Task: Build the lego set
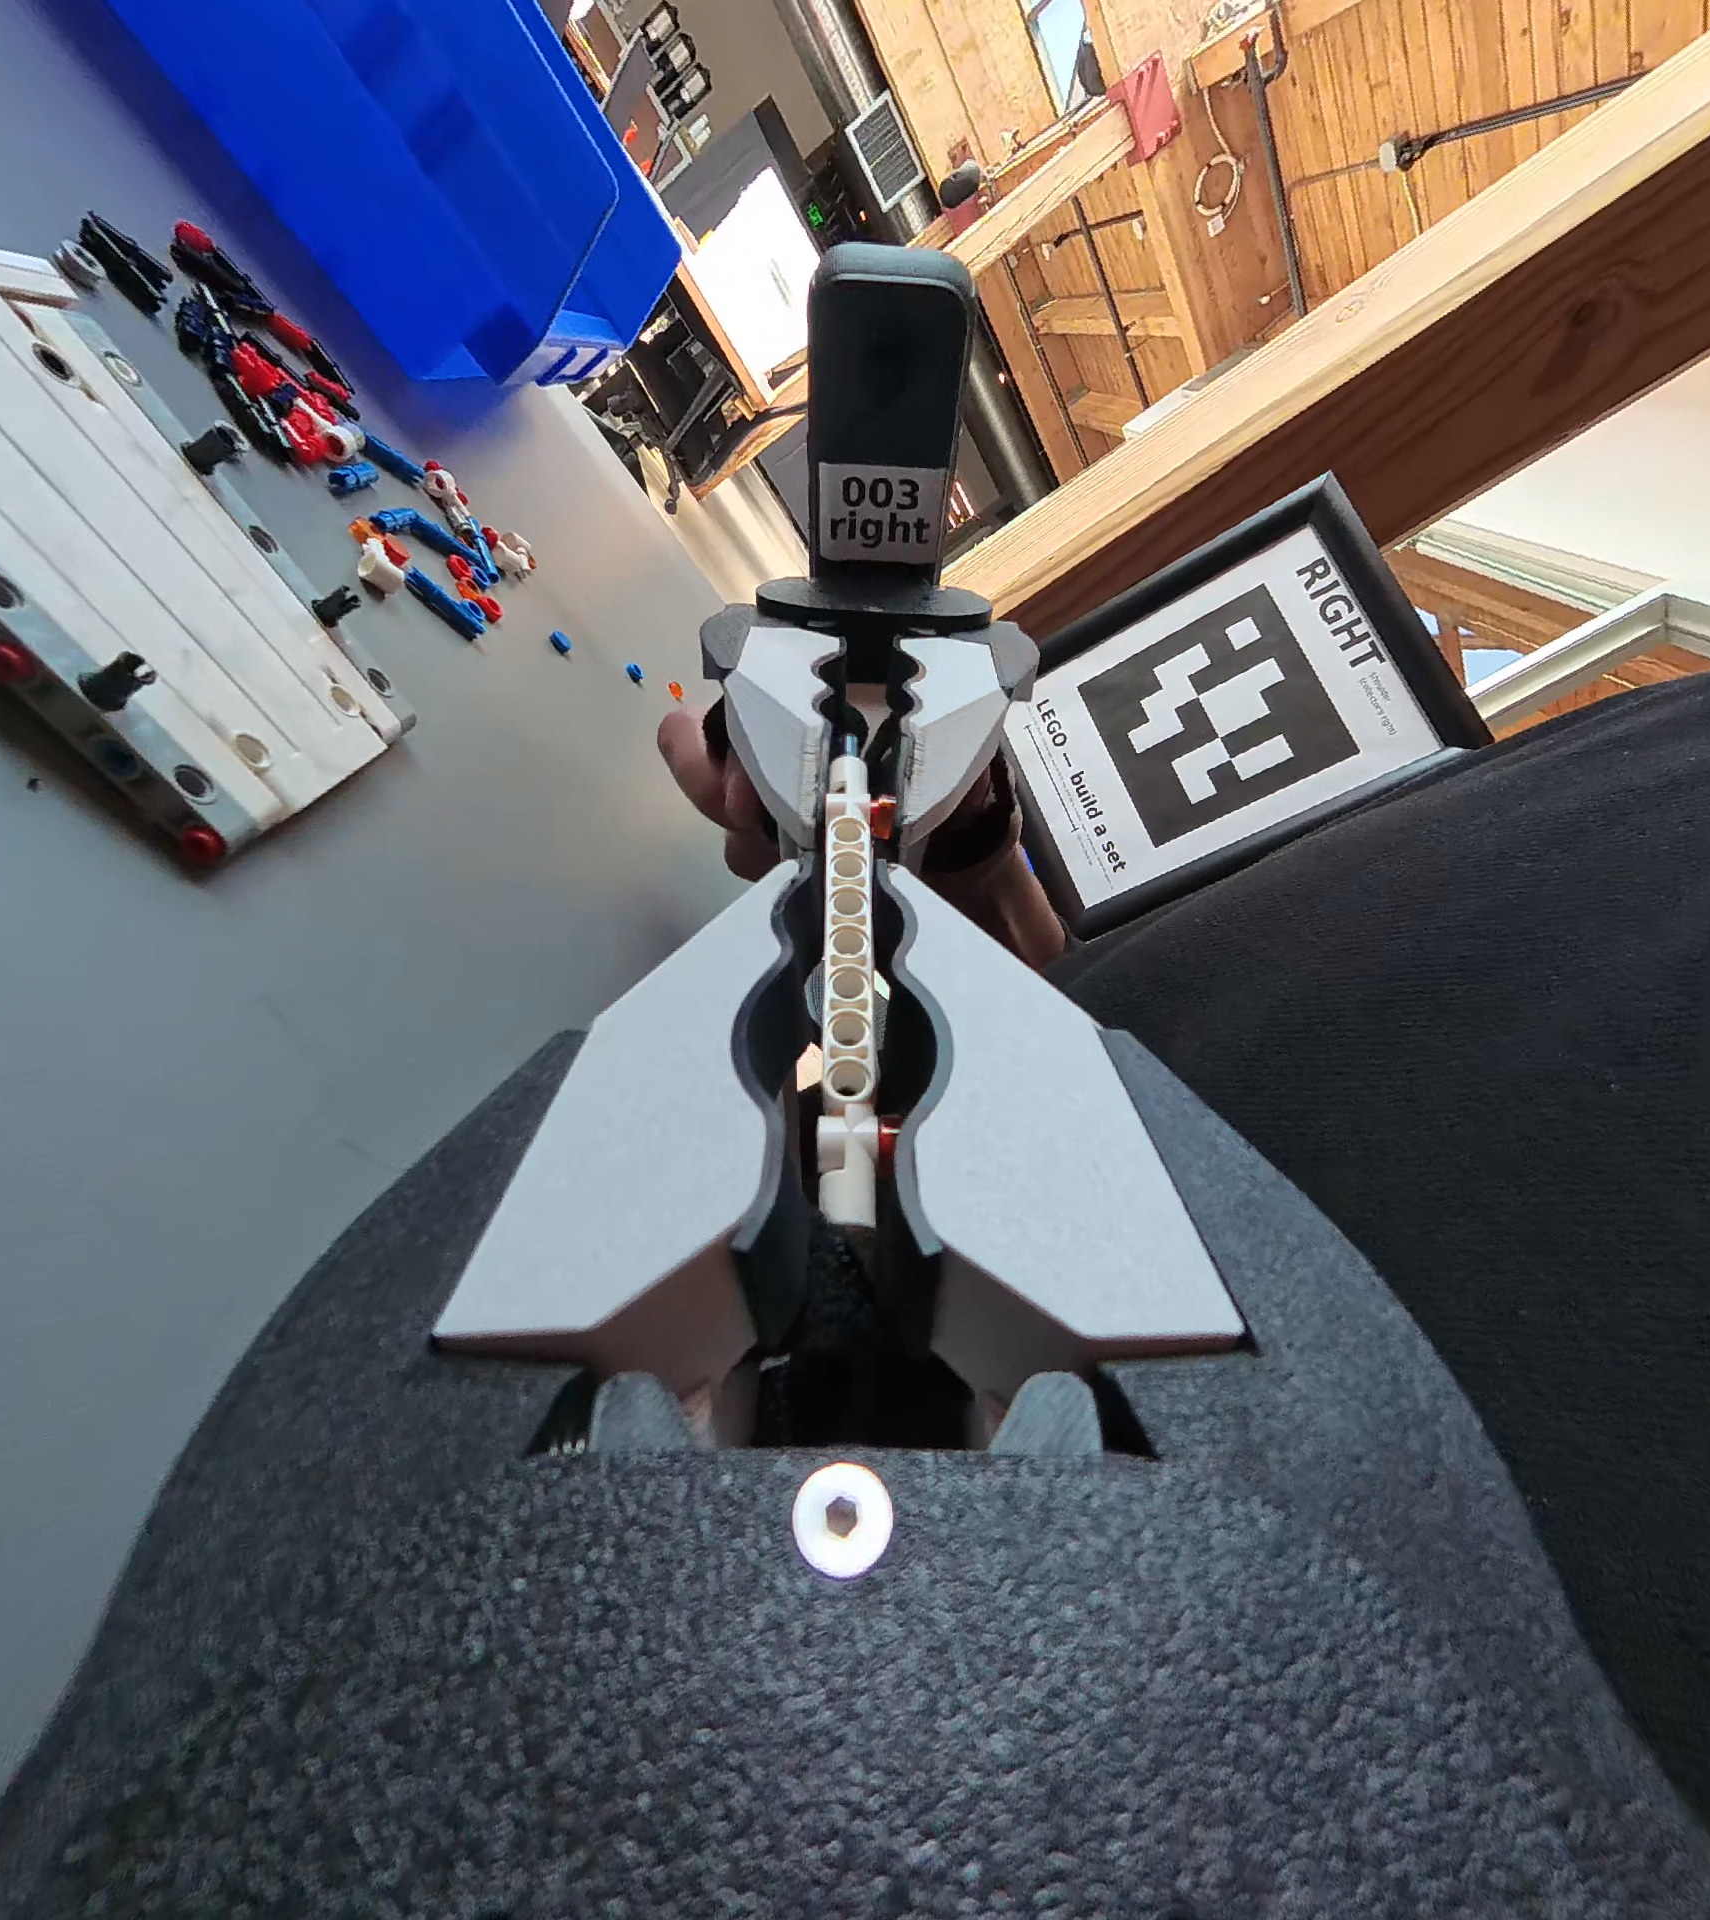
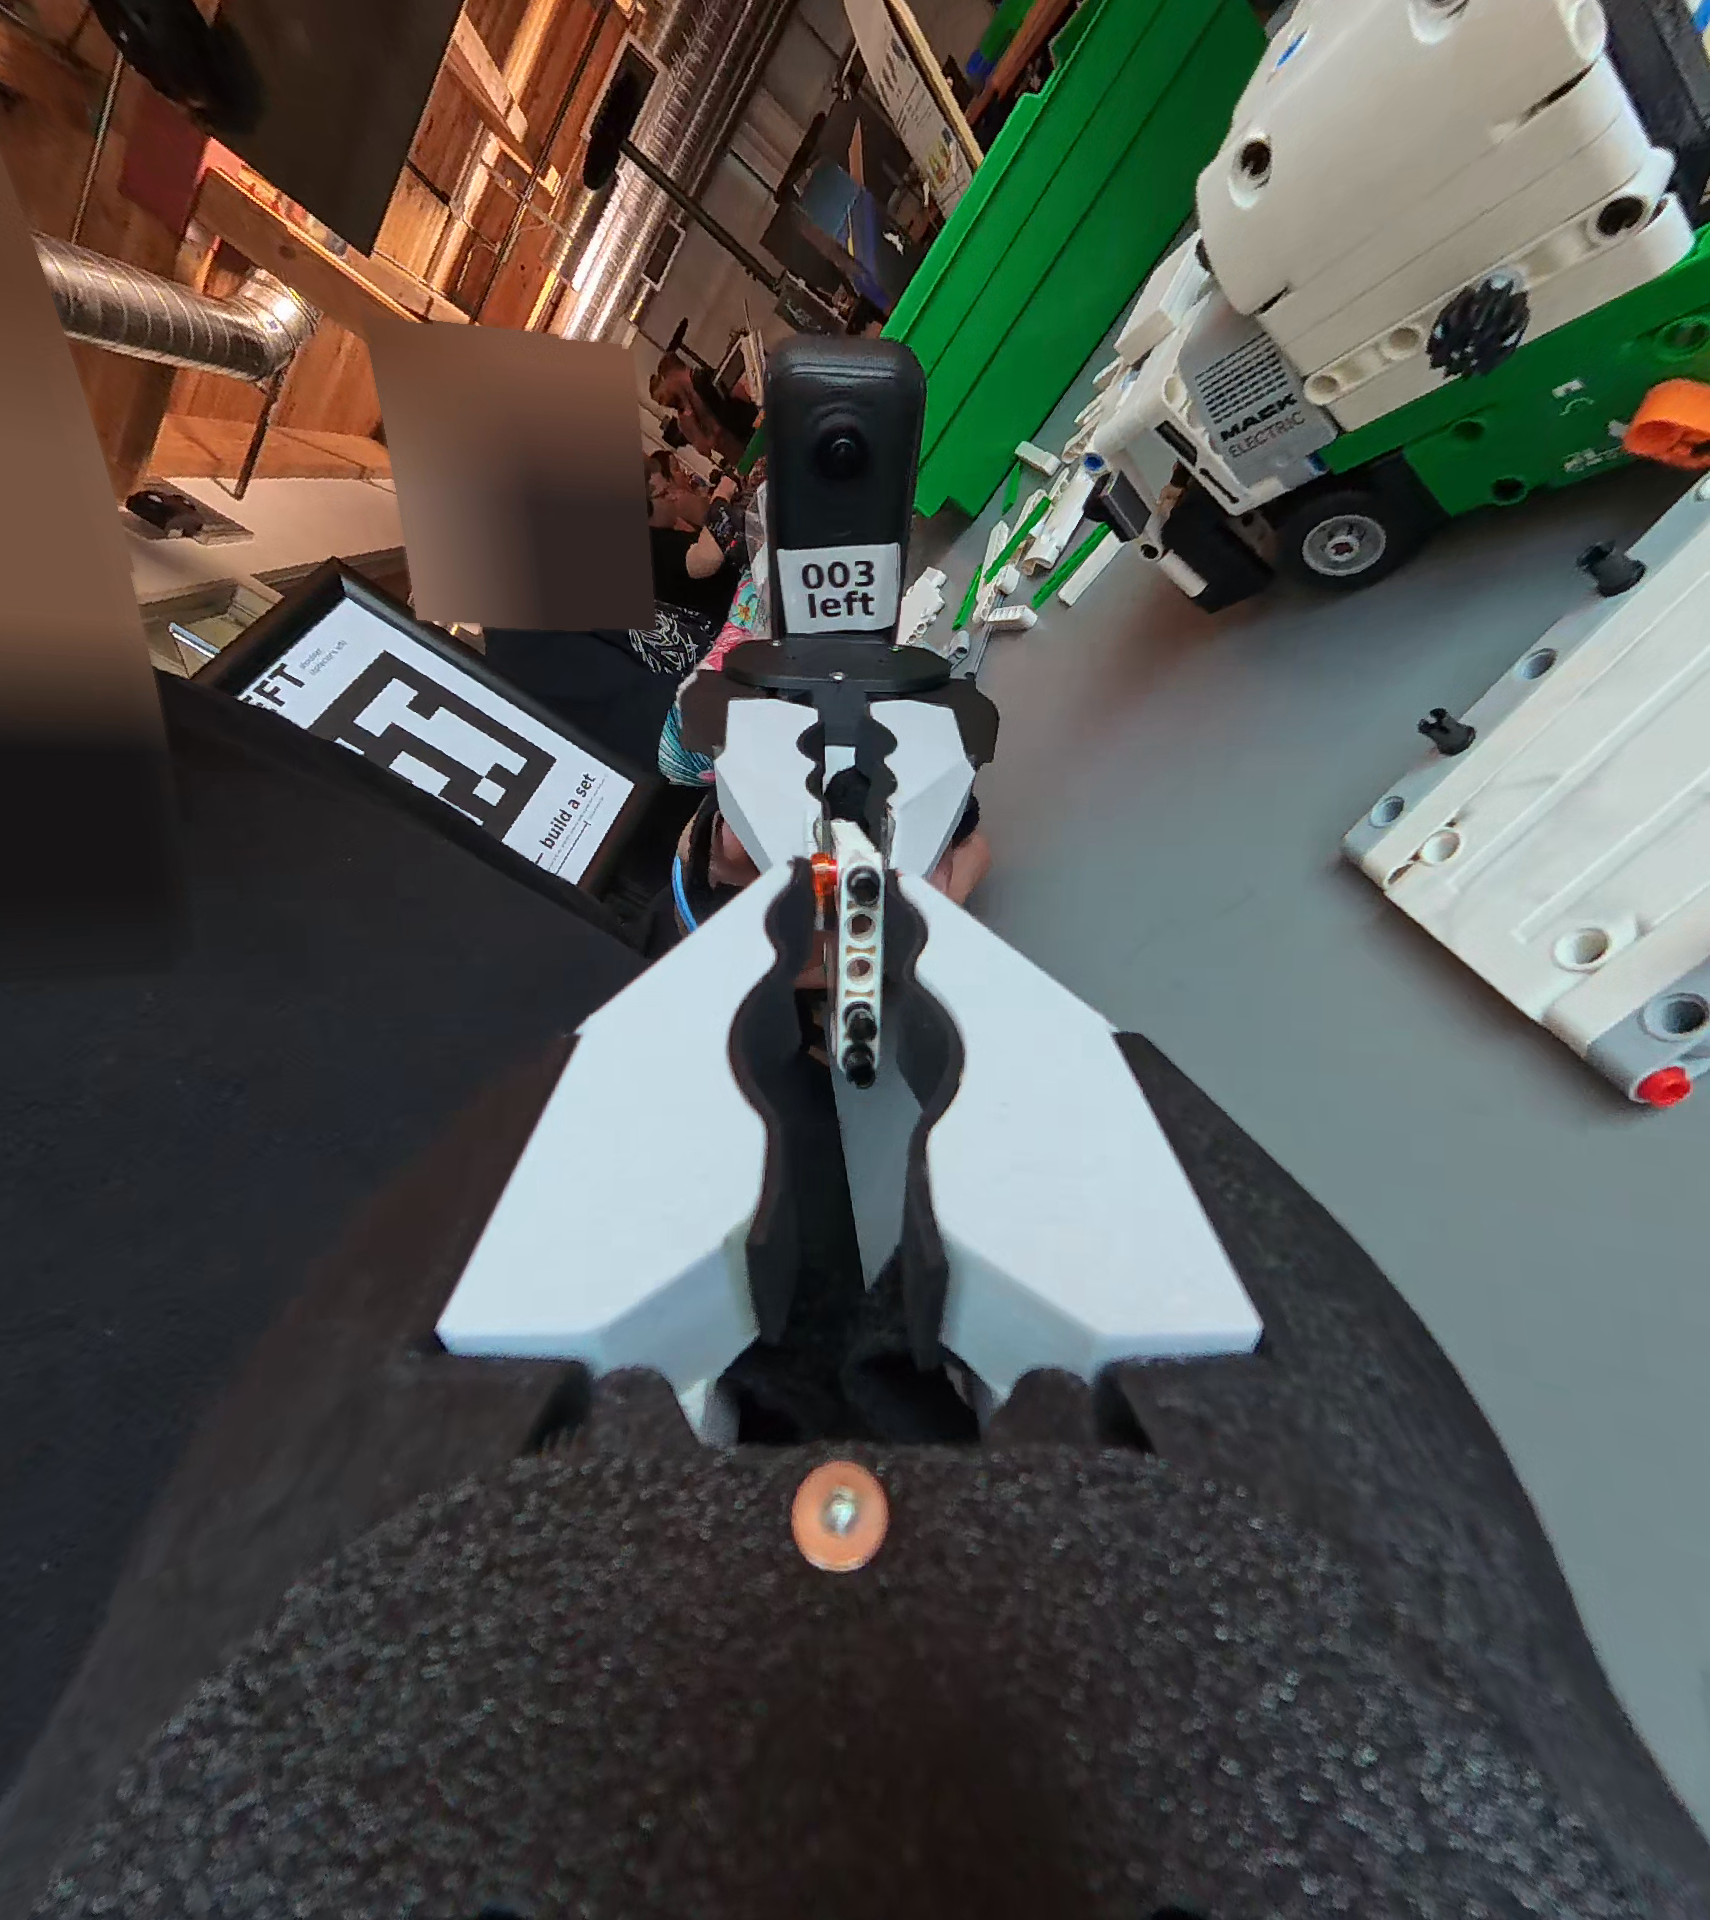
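Observation:
My left gripper (image 1: 846,904) and right gripper (image 2: 849,894) face each other tip to tip above the grey table (image 1: 155,1039). Between them is a white beam (image 1: 846,987) with a row of holes, a white connector and small orange studs (image 1: 889,1127). My left gripper is shut on its near part. My right gripper, also in the left wrist view (image 1: 861,831), is shut on the far end, beside an orange stud. In the right wrist view the beam (image 2: 856,977) carries black pins, and the left gripper (image 2: 851,831) grips it from the far side.
A white and grey panel build (image 1: 134,582) lies left, with loose red, blue and black pieces (image 1: 311,416) and a blue bin (image 1: 415,156). A green and white toy truck (image 2: 1453,312), a green tray (image 2: 1059,208) and framed marker cards (image 1: 1235,717) stand around. Both grippers' tips are close together, under 4 cm apart.

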A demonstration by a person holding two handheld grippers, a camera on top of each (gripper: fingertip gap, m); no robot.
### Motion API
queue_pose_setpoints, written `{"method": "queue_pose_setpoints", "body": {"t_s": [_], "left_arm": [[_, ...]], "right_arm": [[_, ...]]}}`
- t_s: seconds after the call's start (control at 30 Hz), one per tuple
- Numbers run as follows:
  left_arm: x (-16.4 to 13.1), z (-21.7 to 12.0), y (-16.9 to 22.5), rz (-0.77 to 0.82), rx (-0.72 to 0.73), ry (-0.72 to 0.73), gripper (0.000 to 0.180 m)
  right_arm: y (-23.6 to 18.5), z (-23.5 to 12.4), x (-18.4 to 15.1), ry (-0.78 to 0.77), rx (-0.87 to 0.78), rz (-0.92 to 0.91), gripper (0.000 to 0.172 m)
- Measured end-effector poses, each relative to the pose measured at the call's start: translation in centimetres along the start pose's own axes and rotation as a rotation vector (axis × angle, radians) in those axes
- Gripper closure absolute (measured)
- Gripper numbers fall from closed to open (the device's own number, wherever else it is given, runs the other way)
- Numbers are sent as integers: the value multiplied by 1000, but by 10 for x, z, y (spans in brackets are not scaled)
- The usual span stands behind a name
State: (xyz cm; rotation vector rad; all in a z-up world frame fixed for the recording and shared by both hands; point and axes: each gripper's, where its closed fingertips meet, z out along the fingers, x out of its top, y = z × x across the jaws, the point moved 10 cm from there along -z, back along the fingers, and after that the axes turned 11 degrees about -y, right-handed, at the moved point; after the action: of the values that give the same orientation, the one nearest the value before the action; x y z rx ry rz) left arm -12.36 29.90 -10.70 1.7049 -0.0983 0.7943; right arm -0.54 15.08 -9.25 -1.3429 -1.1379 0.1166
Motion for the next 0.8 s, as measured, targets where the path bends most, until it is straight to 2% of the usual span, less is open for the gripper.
{"method": "queue_pose_setpoints", "body": {"t_s": [0.23, 0.37, 0.43, 0.47, 0.6, 0.67, 0.8], "left_arm": [[0, 2, 3, 56, 24, -26, 174], [2, -1, -1, 11, 6, -18, 175], [4, -4, 0, 13, 2, -4, 175], [4, -6, 0, 10, -6, -1, 175], [4, -17, -3, -40, -42, 32, 175], [3, -18, -3, -54, -67, 24, 175], [1, -15, -1, -32, -57, -23, 175]], "right_arm": [[4, -1, -3, 2, 71, 75, 163], [8, 1, -4, 42, 93, 103, 162], [9, -3, -2, 59, 131, 98, 142], [9, -7, -1, 63, 135, 91, 139], [8, -11, -2, -26, 18, -9, 145], [6, -5, -2, -67, 42, -21, 144], [8, 3, -1, -66, 84, -10, 155]]}}
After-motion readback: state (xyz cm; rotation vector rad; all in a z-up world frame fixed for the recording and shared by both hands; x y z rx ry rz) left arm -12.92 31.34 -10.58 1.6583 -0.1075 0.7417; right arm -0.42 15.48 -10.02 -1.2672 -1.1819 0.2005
